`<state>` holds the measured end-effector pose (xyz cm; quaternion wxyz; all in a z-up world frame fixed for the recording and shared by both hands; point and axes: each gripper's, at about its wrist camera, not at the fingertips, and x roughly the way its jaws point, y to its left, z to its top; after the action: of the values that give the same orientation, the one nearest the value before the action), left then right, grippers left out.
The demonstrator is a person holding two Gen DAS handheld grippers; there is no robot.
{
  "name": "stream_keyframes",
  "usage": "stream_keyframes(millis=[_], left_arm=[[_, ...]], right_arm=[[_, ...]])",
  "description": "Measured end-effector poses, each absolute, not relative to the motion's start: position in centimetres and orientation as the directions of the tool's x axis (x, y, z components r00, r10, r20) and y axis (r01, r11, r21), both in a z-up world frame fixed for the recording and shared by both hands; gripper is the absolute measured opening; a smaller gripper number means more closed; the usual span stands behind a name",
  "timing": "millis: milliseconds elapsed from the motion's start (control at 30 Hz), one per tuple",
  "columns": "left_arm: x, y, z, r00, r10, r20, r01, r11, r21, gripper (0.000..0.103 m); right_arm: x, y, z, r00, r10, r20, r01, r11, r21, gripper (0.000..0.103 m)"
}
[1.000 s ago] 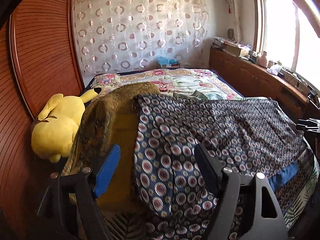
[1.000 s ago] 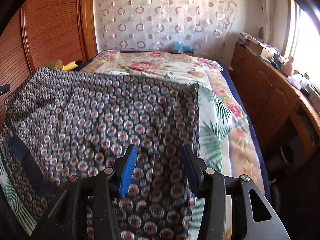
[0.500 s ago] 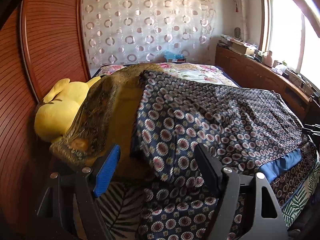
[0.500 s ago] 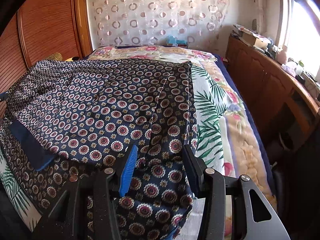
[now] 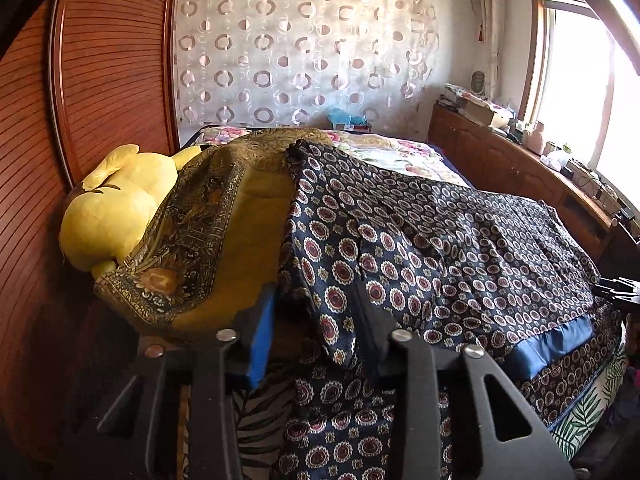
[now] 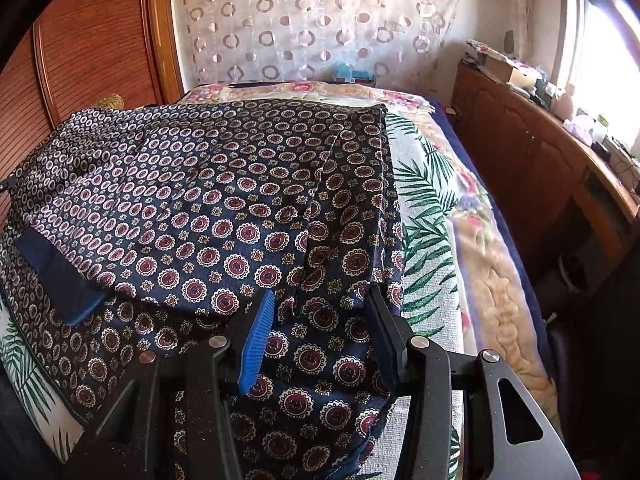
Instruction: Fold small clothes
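Fingers first. Looking at the left gripper (image 5: 316,334): sitting partly open, narrow, with a hanging edge of the dark blue dotted cloth (image 5: 440,248) dropping down between the two fingers, not squeezed yet. Looking at the right gripper (image 6: 318,320): sitting wider open, with the other end of the cloth (image 6: 200,200) lying between its fingers too. Going outward, stretching long ways across the bed (image 6: 432,208), running to the right side of the left view and to the left side of the right view. Lying partly over a yellow-brown cloth (image 5: 208,240), beside a yellow plush toy (image 5: 116,208) at the left of that view. Probably needing both ends pinched together next.
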<state>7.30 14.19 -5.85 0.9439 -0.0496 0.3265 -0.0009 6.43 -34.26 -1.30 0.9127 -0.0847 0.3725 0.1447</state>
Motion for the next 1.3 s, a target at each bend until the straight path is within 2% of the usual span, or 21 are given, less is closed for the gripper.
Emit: stream_keyframes(millis=[33,100,167,533,767,867,967,1033,1133,1300], left_arm=[[7.4,14.2,-5.9,0.787,-0.038,-0.616,-0.028,0.995,-0.097,0.029],[7.4,14.1,-6.0,0.788,-0.054,-0.613,-0.015,0.994,-0.108,0.007],[7.1,13.8,-5.8,0.792,-0.049,-0.609,-0.020,0.994,-0.105,0.002],[5.1,12.8,-5.5,0.798,-0.061,-0.599,-0.008,0.994,-0.112,0.002],[5.3,12.9,-6.8,0.780,-0.054,-0.623,-0.024,0.993,-0.117,0.002],[5.4,12.7,-7.1,0.775,-0.045,-0.631,-0.032,0.993,-0.110,0.002],[5.6,12.8,-7.3,0.771,-0.042,-0.635,-0.037,0.993,-0.112,0.002],[5.5,12.8,-7.3,0.776,-0.039,-0.630,-0.039,0.993,-0.110,0.002],[5.3,12.9,-7.0,0.783,-0.045,-0.620,-0.036,0.992,-0.117,0.001],[4.4,12.8,-5.5,0.805,-0.059,-0.590,-0.021,0.992,-0.126,0.001]], right_arm=[[6.5,-34.4,-1.2,0.681,0.206,-0.703,-0.327,0.944,-0.039,0.048],[6.5,-34.8,-1.2,0.679,0.217,-0.702,-0.324,0.946,-0.021,0.048],[6.8,-35.1,-1.1,0.678,0.224,-0.700,-0.320,0.948,-0.007,0.048],[7.6,-35.4,0.2,0.714,0.186,-0.675,-0.294,0.954,-0.049,0.048],[9.7,-35.5,0.0,0.700,0.172,-0.693,-0.291,0.955,-0.057,0.048],[10.4,-35.3,-0.4,0.685,0.171,-0.708,-0.300,0.952,-0.061,0.044],[10.7,-35.0,-0.9,0.672,0.164,-0.722,-0.311,0.947,-0.074,0.033],[10.9,-34.8,-1.1,0.671,0.167,-0.723,-0.325,0.942,-0.084,0.008],[10.6,-34.9,-0.7,0.678,0.195,-0.709,-0.349,0.934,-0.077,0.001],[9.3,-36.3,1.0,0.715,0.239,-0.657,-0.349,0.936,-0.040,0.001]])
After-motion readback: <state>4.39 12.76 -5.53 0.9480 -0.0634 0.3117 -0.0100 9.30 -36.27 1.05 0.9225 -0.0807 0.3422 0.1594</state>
